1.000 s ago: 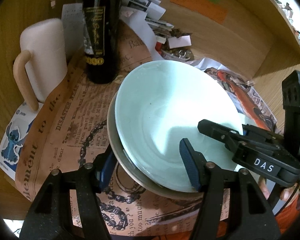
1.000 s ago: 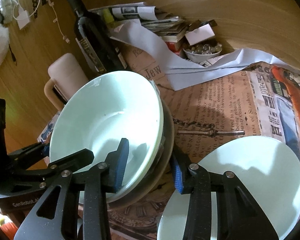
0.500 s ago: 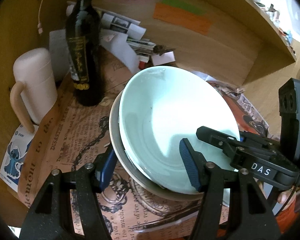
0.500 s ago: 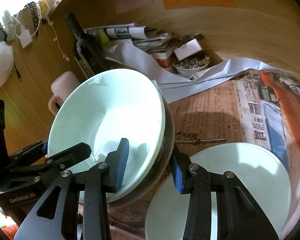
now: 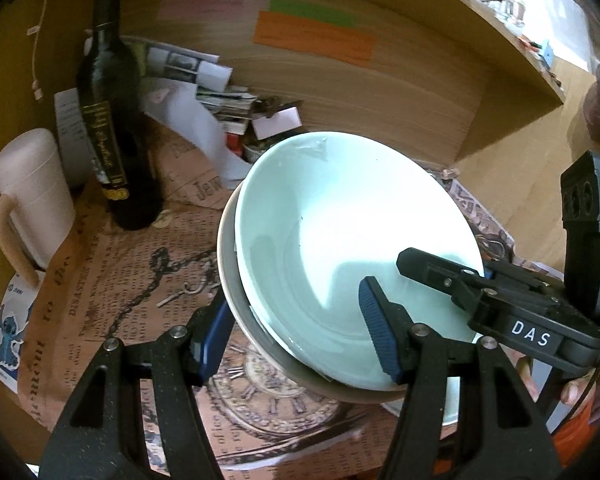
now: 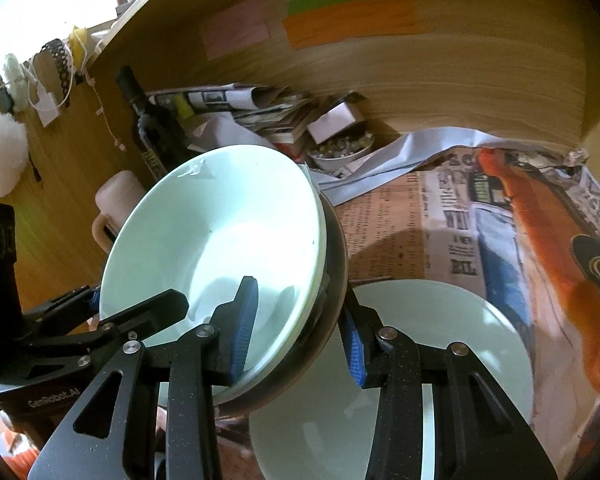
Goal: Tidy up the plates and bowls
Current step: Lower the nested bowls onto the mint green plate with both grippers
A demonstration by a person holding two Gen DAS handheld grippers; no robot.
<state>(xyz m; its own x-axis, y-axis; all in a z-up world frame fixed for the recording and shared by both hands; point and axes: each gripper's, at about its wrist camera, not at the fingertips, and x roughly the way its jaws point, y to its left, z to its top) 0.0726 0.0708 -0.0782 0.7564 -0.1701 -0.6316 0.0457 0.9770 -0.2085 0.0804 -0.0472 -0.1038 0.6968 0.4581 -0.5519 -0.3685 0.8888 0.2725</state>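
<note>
A pale green bowl [image 5: 340,240] sits nested in a grey-brown outer bowl [image 5: 228,280], and the stack hangs tilted above the newspaper-covered table. My left gripper [image 5: 296,332] is shut on the stack's near-left rim, one pad inside and one outside. My right gripper [image 6: 300,332] is shut on the opposite rim in the same way. Each view shows the other gripper: the right gripper [image 5: 440,276], the left gripper [image 6: 140,308]. The same bowl [image 6: 220,240] and outer bowl [image 6: 336,264] fill the right wrist view. A pale green plate [image 6: 440,340] lies flat on the table under the stack.
A dark wine bottle [image 5: 112,140] and a cream mug [image 5: 32,196] stand at the left. Folded papers and a small dish of beads [image 6: 340,150] lie against the wooden back wall [image 6: 460,80]. Printed newspaper [image 5: 120,280] covers the table.
Both grippers have risen with the bowl stack and drawn back from the wall. The bottle and mug look smaller, and more of the plate underneath shows.
</note>
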